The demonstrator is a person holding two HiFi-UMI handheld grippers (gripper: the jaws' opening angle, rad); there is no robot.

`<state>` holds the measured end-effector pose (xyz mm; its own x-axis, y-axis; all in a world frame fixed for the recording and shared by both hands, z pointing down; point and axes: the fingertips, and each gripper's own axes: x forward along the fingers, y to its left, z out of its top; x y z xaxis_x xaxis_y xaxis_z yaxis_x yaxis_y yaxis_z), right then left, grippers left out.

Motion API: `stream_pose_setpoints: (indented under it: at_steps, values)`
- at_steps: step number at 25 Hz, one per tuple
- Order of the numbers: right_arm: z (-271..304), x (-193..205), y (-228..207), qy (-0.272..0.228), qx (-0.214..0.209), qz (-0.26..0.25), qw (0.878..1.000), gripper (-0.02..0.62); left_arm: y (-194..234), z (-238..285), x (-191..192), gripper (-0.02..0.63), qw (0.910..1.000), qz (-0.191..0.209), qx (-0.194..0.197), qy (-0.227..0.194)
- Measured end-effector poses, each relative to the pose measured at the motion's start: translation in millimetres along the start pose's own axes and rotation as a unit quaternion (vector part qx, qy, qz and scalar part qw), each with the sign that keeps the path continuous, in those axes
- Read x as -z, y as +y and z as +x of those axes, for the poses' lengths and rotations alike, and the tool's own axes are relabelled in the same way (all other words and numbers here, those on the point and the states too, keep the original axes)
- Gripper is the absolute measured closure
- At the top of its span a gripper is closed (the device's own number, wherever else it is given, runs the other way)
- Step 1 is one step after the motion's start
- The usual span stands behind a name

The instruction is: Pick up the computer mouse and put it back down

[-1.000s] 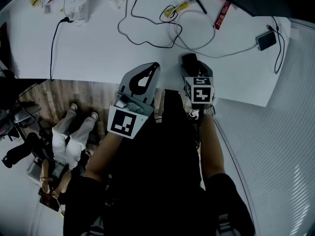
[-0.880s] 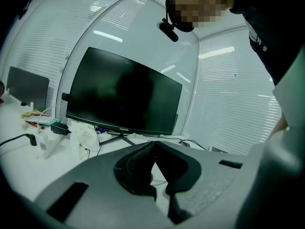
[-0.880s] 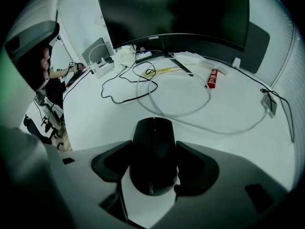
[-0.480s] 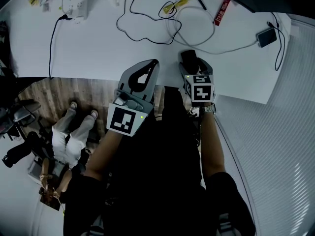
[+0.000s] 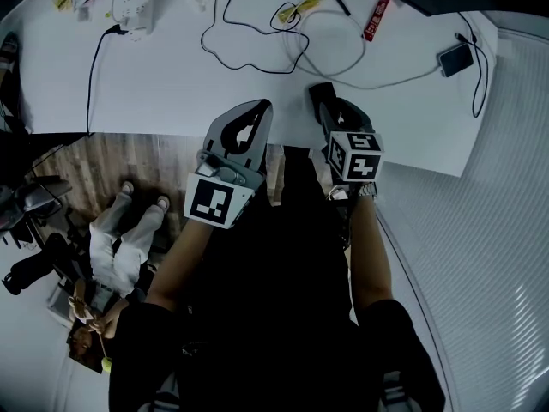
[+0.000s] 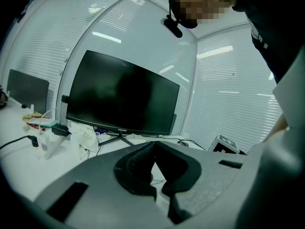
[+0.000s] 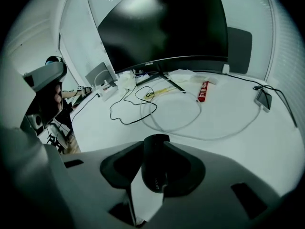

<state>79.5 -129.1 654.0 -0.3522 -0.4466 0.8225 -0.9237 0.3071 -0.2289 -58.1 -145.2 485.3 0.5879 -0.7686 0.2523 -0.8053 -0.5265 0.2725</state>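
Over the desk's (image 5: 154, 84) near edge in the head view: right tongs (image 5: 330, 108) point steeply down with the mouse (image 5: 319, 93) at their tips; left tongs (image 5: 256, 110) sit just beside them, near level. Left gripper view: left tongs (image 6: 153, 144) are pinched tip to tip with nothing in them, and the monitor (image 6: 119, 94) is ahead. Right gripper view: right tongs (image 7: 155, 147) are closing, pads on both sides of the black mouse (image 7: 155, 168), which stands on end between the jaws. A loose cable (image 7: 176, 116) loops on the desk beyond.

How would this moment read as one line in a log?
right hand-held gripper: jaws closing on computer mouse | left hand-held gripper: shut, empty
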Motion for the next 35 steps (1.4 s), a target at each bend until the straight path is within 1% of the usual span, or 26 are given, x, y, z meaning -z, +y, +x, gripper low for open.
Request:
stream_pose_setpoints:
  at_steps: [3,4,8,13,18,23,28,35]
  values:
    - [-10,-3,-1,-0.015,-0.002,0.014,1.0,0.567,-4,-1,-1,0.6,1.0,0.0,0.0,-0.001]
    - [-15,-6,-2,-0.021,-0.002,0.018,1.0,0.594,-5,-2,-1,0.6,1.0,-0.001,-0.001,-0.001]
    - [-39,-19,0,-0.049,-0.019,0.036,0.998,0.597,-14,-9,-5,0.6,1.0,0.005,0.002,-0.001]
    - [-76,-41,0,-0.089,-0.03,0.039,0.995,0.597,-29,-12,-19,0.6,0.9998,0.016,0.002,-0.012]
    - [-112,-58,2,-0.127,-0.046,0.042,0.99,0.597,-45,-17,-30,0.6,0.9996,0.019,-0.001,-0.022]
    - [-147,-72,3,-0.162,-0.066,0.044,0.984,0.597,-60,-21,-41,0.6,0.9991,0.026,-0.002,-0.033]
    - [-181,-82,4,-0.194,-0.079,0.031,0.977,0.597,-74,-29,-51,0.6,0.9984,0.032,-0.008,-0.045]
    - [-220,-89,5,-0.239,-0.107,0.032,0.965,0.597,-96,-43,-59,0.6,0.997,0.037,-0.021,-0.064]
